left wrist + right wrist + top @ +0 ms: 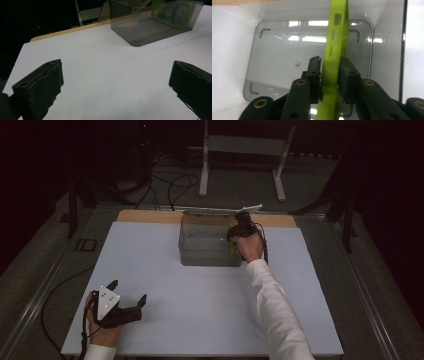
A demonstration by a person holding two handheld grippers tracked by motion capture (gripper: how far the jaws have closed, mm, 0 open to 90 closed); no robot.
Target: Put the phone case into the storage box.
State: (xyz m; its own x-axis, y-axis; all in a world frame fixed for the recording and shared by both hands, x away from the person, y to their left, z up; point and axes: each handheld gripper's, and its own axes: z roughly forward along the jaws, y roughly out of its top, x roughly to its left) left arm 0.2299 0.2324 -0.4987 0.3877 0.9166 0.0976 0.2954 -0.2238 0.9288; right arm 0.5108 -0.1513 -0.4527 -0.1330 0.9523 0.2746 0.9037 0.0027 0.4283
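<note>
A clear grey plastic bin (200, 251) stands at the back middle of the white table. My right gripper (235, 234) reaches into its right end from above. In the right gripper view this gripper (330, 72) is shut on a flat lime-green package (336, 42), held upright and edge-on over the bin's bare floor (284, 62). In the left gripper view the package (172, 10) shows colourful print through the bin wall (130, 22). My left gripper (129, 291) rests near the table's front left, open wide, nothing between its fingers (42, 82).
The white table sheet (200, 310) spreads wide around the bin, with a wooden strip (145, 216) along its far edge. A thin pale piece (220, 211) lies along the bin's far rim. Beyond the table are cables (170, 185) and a white stand (242, 150) on the floor.
</note>
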